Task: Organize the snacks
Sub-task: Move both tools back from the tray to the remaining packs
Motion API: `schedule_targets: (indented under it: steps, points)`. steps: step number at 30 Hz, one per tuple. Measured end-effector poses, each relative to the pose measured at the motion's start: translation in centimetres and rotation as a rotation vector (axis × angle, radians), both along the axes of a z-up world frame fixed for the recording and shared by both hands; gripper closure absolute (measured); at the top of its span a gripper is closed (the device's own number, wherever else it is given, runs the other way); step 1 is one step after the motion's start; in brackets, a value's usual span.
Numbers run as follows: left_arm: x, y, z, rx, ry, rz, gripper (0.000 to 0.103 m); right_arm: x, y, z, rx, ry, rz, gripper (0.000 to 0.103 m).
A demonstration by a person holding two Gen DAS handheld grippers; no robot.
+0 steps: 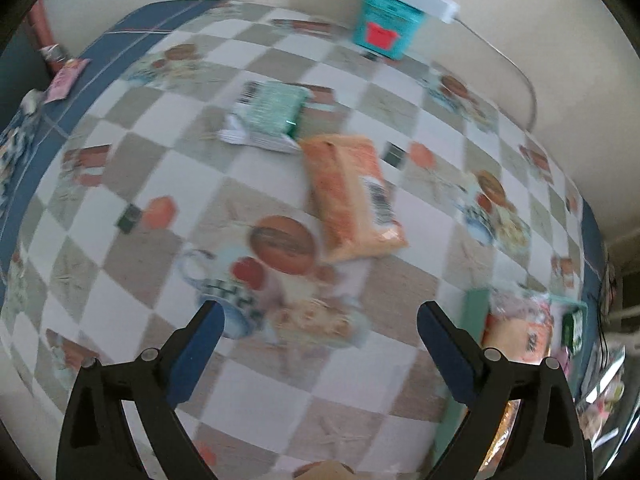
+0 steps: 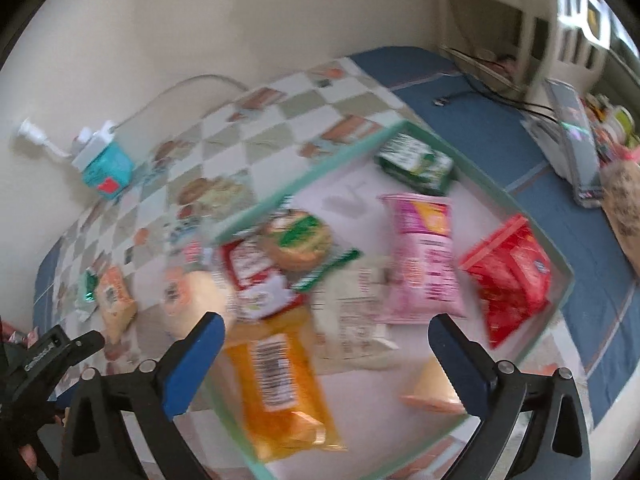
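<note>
checkered tablecloth (image 1: 280, 380) on table, cream wall (image 2: 200, 20).

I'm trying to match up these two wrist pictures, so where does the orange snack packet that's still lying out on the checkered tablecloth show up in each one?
Left wrist view: the orange packet lies near the middle, just below the green-and-white packet.
Right wrist view: the same packet sits small at the far left, outside the tray.
Shared landmark: the teal box by the wall, top right in the left view and upper left in the right view.

Bare cloth around orange packet (image 1: 352, 200); tray (image 2: 280, 196) crowded
</note>
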State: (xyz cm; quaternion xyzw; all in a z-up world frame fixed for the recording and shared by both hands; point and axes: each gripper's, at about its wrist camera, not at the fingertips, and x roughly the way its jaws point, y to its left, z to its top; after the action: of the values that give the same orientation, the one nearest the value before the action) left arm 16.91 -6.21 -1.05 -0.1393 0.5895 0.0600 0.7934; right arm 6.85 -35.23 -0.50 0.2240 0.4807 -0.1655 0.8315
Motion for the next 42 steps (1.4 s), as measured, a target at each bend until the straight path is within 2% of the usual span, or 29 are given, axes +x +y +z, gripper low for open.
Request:
schedule_targets:
  steps: [9, 15, 24, 33, 42]
  points:
    - [-0.9, 5.7, 1.2, -0.019, -0.042, 0.192, 0.006, 1.9, 5.5, 0.5, -0.034, -0.011, 0.129, 0.0]
    - [-1.6, 9.2, 1.5, -0.004, -0.051, 0.299, 0.006, 2.9, 9.0, 0.8, -0.008, -0.038, 0.217, 0.0]
    - [-3.2, 14.0, 0.5, -0.053, -0.024, 0.436, 0.006, 4.1, 12.8, 0.7, -0.005, -0.05, 0.298, 0.0]
    - [-3.4, 15.2, 0.0, -0.087, -0.019, 0.449, 0.006, 5.0, 14.7, -0.1, -0.026, -0.028, 0.337, 0.0]
    - [-2.1, 15.0, -0.9, -0.134, -0.004, 0.398, 0.006, 5.7, 15.3, -0.7, -0.053, -0.01, 0.353, 0.0]
